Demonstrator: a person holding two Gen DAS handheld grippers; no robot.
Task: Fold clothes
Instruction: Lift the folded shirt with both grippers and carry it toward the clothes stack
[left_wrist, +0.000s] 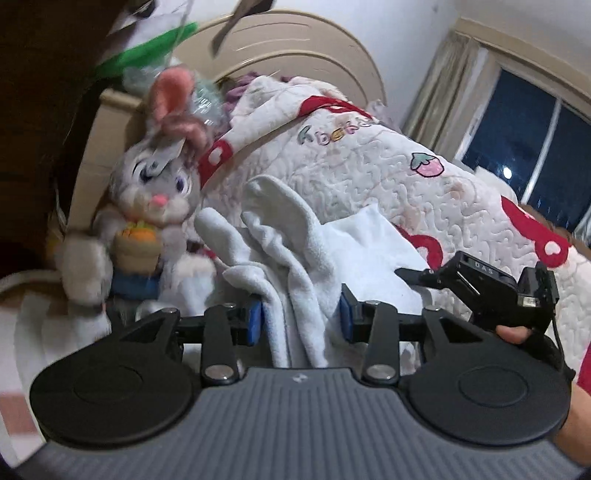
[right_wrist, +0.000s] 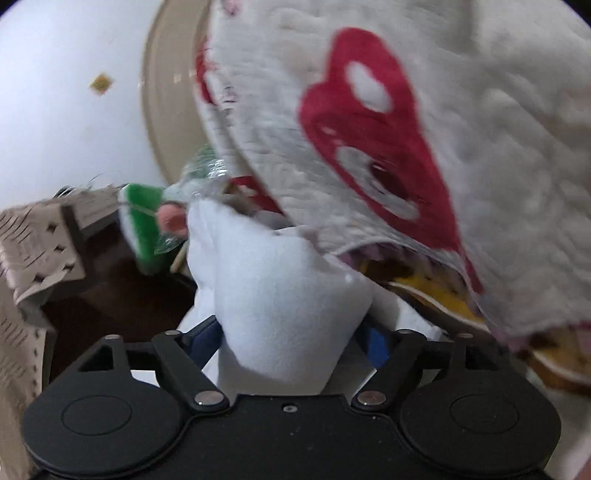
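Left gripper fingers pinch the white fleece garment; right gripper fingers spread wide, fleece seemingly loose between. Keep the edges matched.

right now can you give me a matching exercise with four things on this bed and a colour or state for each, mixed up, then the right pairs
Things:
1. plush rabbit
2. white fleece garment
3. quilt
4. window

Descriptions:
A. dark outside
B. grey with pink ears, holding a carrot
C. cream with red hearts and a strawberry
D. bunched between the left tongs

Pairs: 1-B, 2-D, 3-C, 4-A
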